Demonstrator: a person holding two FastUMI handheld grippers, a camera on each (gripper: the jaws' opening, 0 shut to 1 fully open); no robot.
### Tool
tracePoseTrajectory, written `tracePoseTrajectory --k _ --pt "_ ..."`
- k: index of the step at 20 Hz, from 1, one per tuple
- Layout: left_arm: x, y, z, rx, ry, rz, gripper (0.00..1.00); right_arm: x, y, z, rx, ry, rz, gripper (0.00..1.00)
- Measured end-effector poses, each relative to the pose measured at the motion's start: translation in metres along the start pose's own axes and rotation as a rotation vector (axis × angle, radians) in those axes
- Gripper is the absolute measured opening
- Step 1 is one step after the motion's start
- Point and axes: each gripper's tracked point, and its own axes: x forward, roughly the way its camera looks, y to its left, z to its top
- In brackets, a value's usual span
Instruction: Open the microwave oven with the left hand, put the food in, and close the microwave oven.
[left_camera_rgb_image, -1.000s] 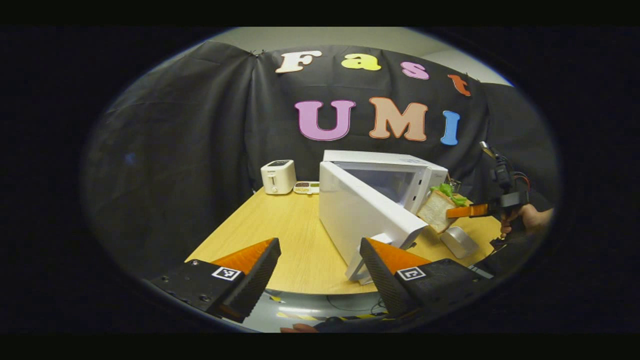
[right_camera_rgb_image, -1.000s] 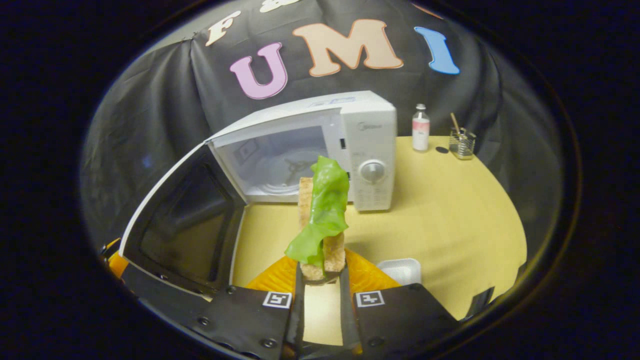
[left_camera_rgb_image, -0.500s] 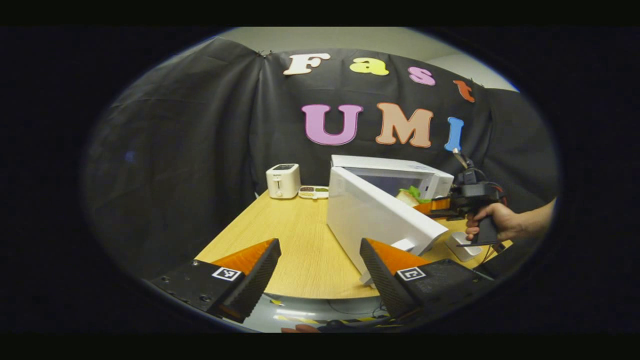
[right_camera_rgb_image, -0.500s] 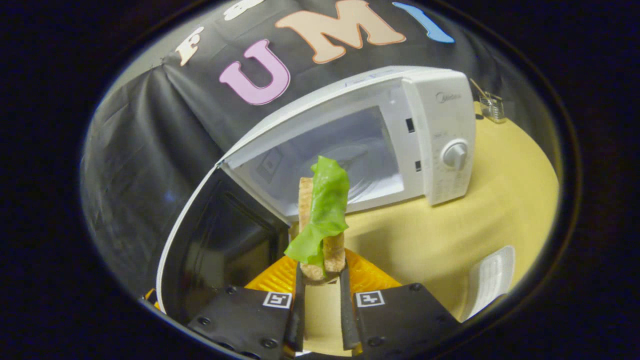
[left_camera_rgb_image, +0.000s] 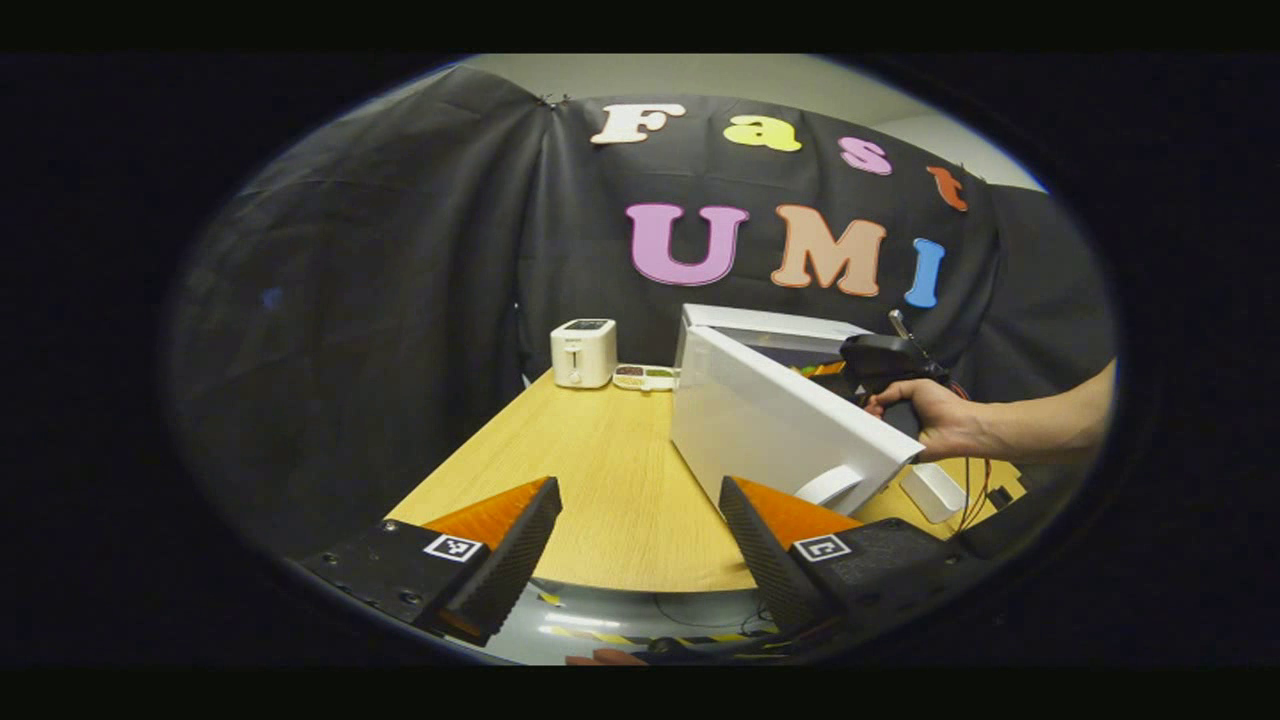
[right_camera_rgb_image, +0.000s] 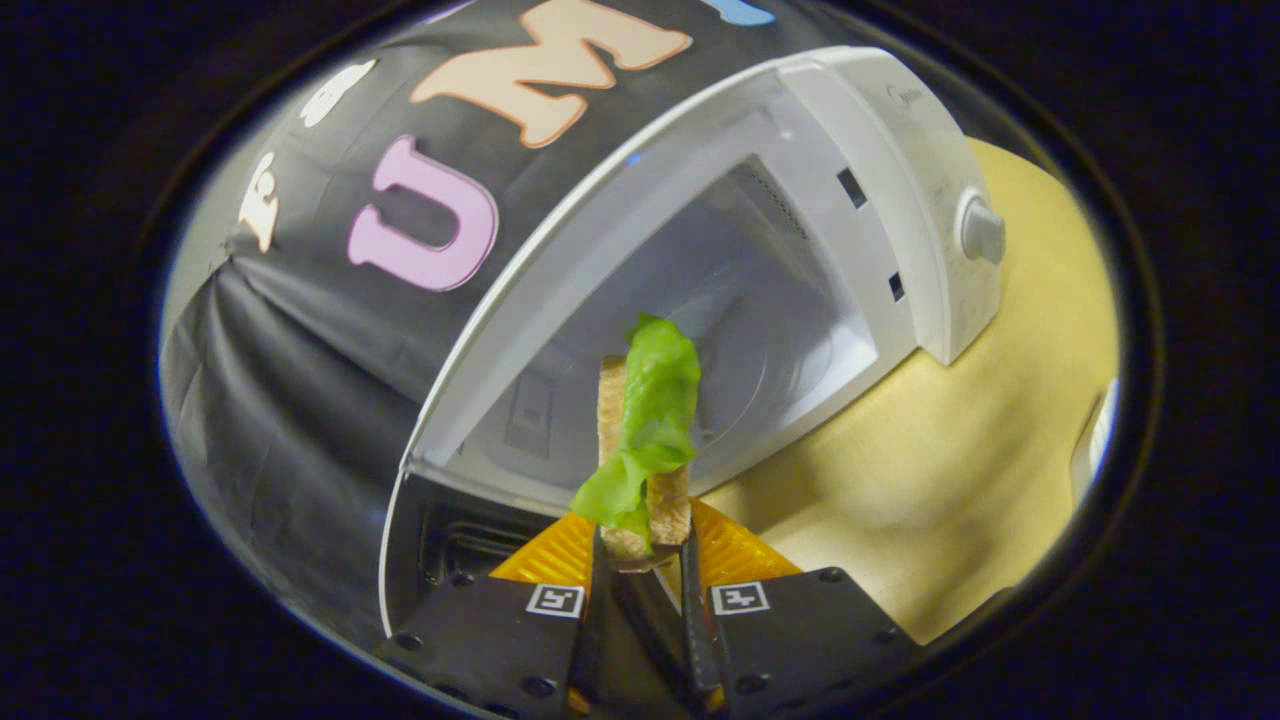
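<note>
Now my right claw (right_camera_rgb_image: 640, 560) brings the sandwich (right_camera_rgb_image: 645, 440) to the open microwave oven (right_camera_rgb_image: 800, 250).

My right claw is closed on the lower end of the sandwich, both fingers pressing it, and the bread with its green leaf stands upright in front of the oven cavity. My left claw (left_camera_rgb_image: 640, 545) is wide open and holds nothing, low over the near edge of the table (left_camera_rgb_image: 590, 470), beside the opened door (left_camera_rgb_image: 780, 425). A white toaster (left_camera_rgb_image: 583, 352) stands at the far side.
</note>
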Motion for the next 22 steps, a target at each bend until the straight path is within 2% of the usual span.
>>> tracePoseTrajectory --k 3,7,8,10,18,19,20,22 --pt "0.000 0.013 -0.005 -0.005 0.010 0.035 0.94 0.023 0.000 0.006 0.075 -0.032 -0.019 0.31" --pt "-0.003 0.022 -0.011 -0.019 0.029 0.055 0.97 0.047 0.004 0.011 0.159 -0.064 -0.014 0.31" --pt "-0.003 0.024 -0.011 -0.019 0.034 0.059 0.97 0.052 0.005 0.013 0.174 -0.077 -0.014 0.28" --pt "0.000 0.028 -0.009 -0.027 0.036 0.066 0.97 0.062 0.006 0.015 0.200 -0.083 -0.008 0.31" --pt "0.013 0.029 -0.002 -0.027 0.043 0.066 0.95 0.086 -0.001 0.022 0.197 -0.132 -0.003 0.31" --pt "0.014 0.027 -0.004 -0.027 0.045 0.063 0.97 0.088 -0.002 0.023 0.200 -0.131 -0.002 0.24" --pt "0.015 0.026 -0.003 -0.026 0.048 0.061 0.97 0.087 -0.002 0.022 0.200 -0.130 -0.010 0.24" --pt "0.016 0.025 -0.002 -0.024 0.049 0.059 0.97 0.089 -0.011 0.021 0.193 -0.127 -0.049 0.34"
